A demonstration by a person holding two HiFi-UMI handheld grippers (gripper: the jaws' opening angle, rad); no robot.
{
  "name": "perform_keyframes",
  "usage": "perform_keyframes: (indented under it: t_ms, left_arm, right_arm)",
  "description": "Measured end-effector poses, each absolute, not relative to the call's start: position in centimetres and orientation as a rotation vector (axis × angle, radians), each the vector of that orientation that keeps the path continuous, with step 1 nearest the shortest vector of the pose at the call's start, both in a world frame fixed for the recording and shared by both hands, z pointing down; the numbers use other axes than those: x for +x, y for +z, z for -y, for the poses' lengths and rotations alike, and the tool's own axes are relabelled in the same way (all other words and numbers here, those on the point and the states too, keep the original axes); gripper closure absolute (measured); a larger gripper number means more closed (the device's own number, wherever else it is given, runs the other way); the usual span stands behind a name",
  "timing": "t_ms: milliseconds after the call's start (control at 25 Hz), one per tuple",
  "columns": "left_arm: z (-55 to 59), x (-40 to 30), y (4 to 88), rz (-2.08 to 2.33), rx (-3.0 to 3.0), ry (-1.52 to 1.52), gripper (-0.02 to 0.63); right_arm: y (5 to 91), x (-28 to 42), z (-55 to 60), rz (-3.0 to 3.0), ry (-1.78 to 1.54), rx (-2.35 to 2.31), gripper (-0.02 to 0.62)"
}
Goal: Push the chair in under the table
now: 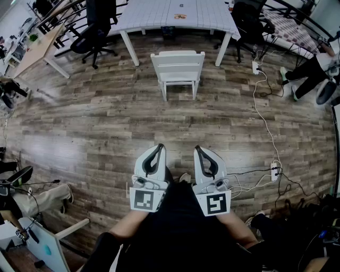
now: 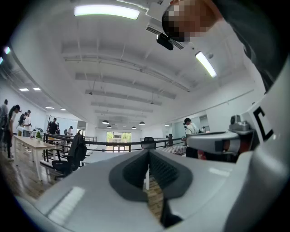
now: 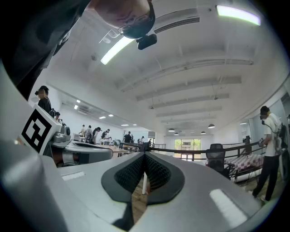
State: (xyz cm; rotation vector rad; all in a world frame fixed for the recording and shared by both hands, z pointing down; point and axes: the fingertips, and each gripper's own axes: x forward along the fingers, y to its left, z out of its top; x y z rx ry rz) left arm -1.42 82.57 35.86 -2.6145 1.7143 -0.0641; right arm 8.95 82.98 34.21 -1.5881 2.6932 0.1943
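Observation:
A white wooden chair point(image 1: 177, 71) stands on the plank floor, pulled out a little from the white table point(image 1: 172, 15) behind it, its backrest facing me. My left gripper point(image 1: 159, 147) and right gripper point(image 1: 197, 149) are held side by side close to my body, well short of the chair, both pointing level toward it. Each one is shut with nothing between its jaws. In the left gripper view the left gripper point(image 2: 147, 153) shows closed pads, and a sliver of white chair leg appears through the slit. The right gripper point(image 3: 145, 156) looks the same in the right gripper view.
Black office chairs point(image 1: 94, 32) stand left and right of the table. A white cable and power strip point(image 1: 274, 171) lie on the floor at the right. A person's legs point(image 1: 308, 71) are at the far right, and another person sits at the lower left.

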Motion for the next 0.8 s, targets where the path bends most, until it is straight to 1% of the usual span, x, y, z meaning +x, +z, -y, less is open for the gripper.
perform_keyframes:
  t_ms: [240, 440, 640, 800]
  left_arm:
    - [-82.2, 0.2, 36.1, -1.678, -2.611, -0.062, 0.597]
    - [-79.6, 2.2, 35.8, -1.627, -2.636, -0.031, 0.597]
    - [-75.5, 2.0, 36.4, -1.623, -2.658, 0.022, 0.597]
    - [-70.0, 1.5, 36.9, -1.620, -2.676, 0.050, 0.597]
  right_arm:
    - [35.1, 10.8, -82.1, -2.681, 0.163, -1.646, 0.598]
    - [35.4, 12.1, -79.6, -2.652, 0.061, -1.678, 0.598]
    - [36.1, 12.1, -76.3, -2.628, 0.019, -1.696, 0.598]
    - [36.7, 12.2, -70.7, -2.641, 0.023, -1.741, 0.598]
